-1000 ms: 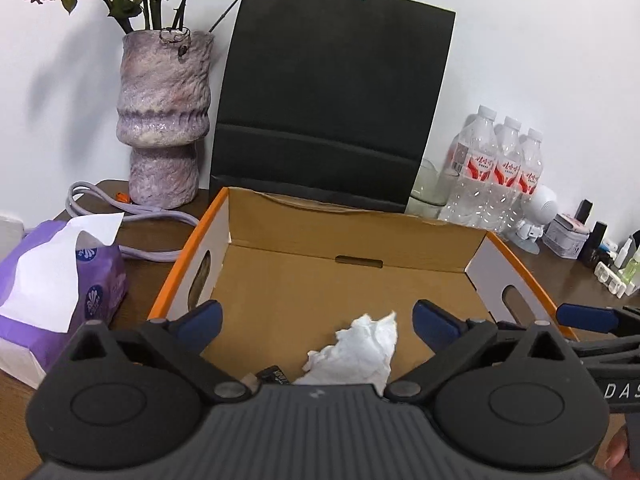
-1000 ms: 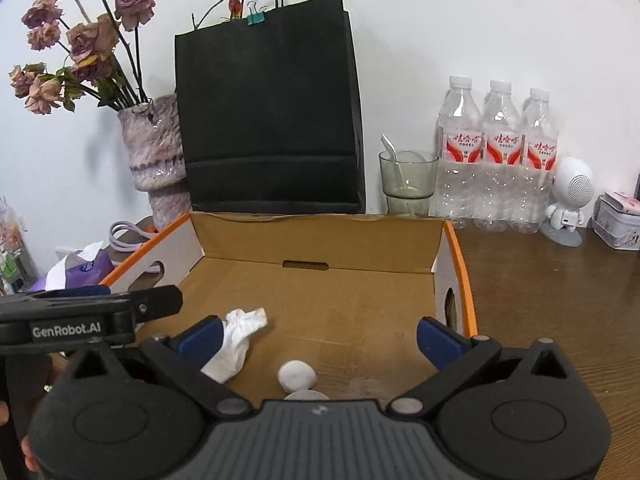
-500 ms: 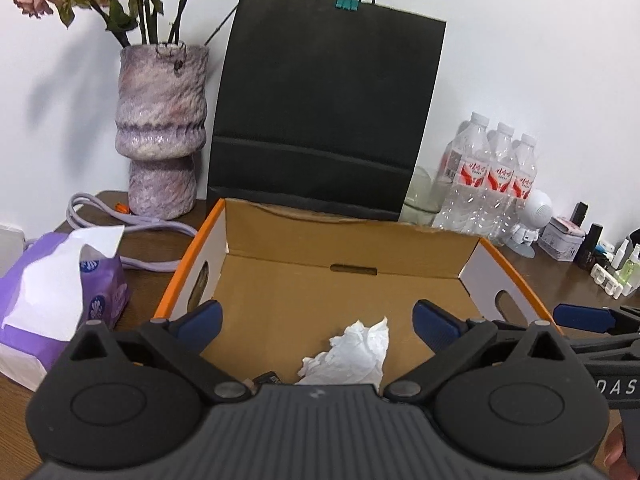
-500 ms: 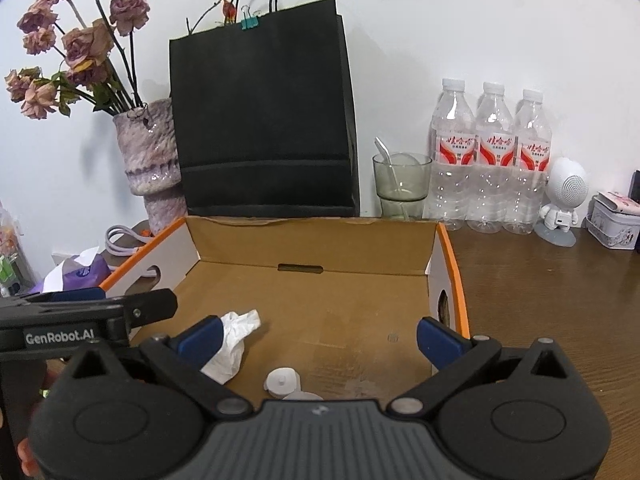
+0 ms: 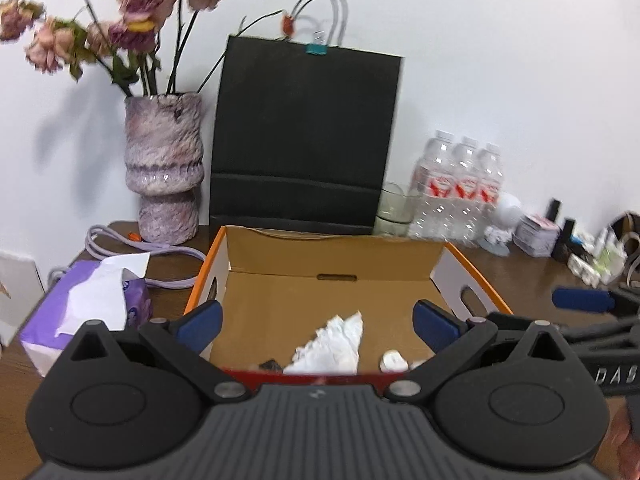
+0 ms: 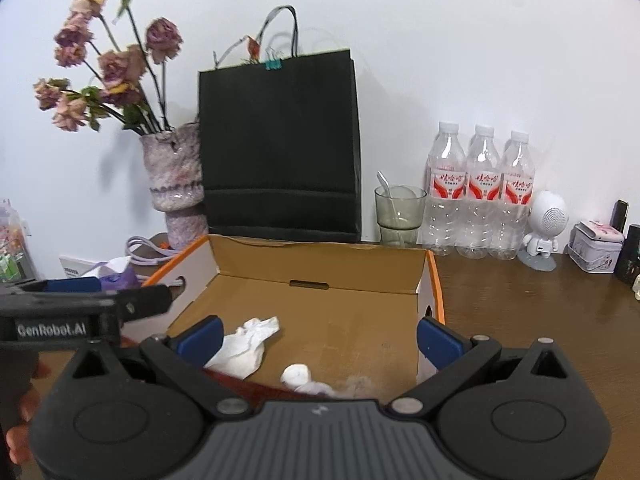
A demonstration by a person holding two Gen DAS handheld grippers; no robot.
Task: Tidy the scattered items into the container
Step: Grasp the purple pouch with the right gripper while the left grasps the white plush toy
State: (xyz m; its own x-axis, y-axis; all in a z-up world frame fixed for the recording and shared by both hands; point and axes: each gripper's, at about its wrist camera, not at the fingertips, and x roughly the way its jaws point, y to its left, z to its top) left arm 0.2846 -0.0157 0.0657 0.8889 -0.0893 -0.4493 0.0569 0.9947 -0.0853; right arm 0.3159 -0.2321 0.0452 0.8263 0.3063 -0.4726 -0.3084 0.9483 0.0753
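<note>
An open cardboard box [image 5: 336, 252] with orange edges sits on the wooden table; it also shows in the right wrist view [image 6: 320, 264]. Inside lie a crumpled white tissue [image 5: 332, 346], also in the right wrist view [image 6: 248, 346], a small white cap-like piece [image 5: 393, 360], also in the right wrist view [image 6: 297, 374], and a small dark item [image 5: 270, 365] at the front. My left gripper [image 5: 318, 318] is open and empty above the box's front. My right gripper [image 6: 318, 332] is open and empty beside it.
A black paper bag [image 5: 304, 136], a vase of dried roses [image 5: 164, 168], a glass [image 6: 398, 214] and three water bottles [image 6: 480, 192] stand behind the box. A purple tissue pack [image 5: 88, 312] lies left. A white speaker figure [image 6: 546, 226] and a tin [image 6: 596, 250] stand right.
Both grippers have pulled back and risen, so the box looks smaller and its front edge comes into view. The contents have not moved.
</note>
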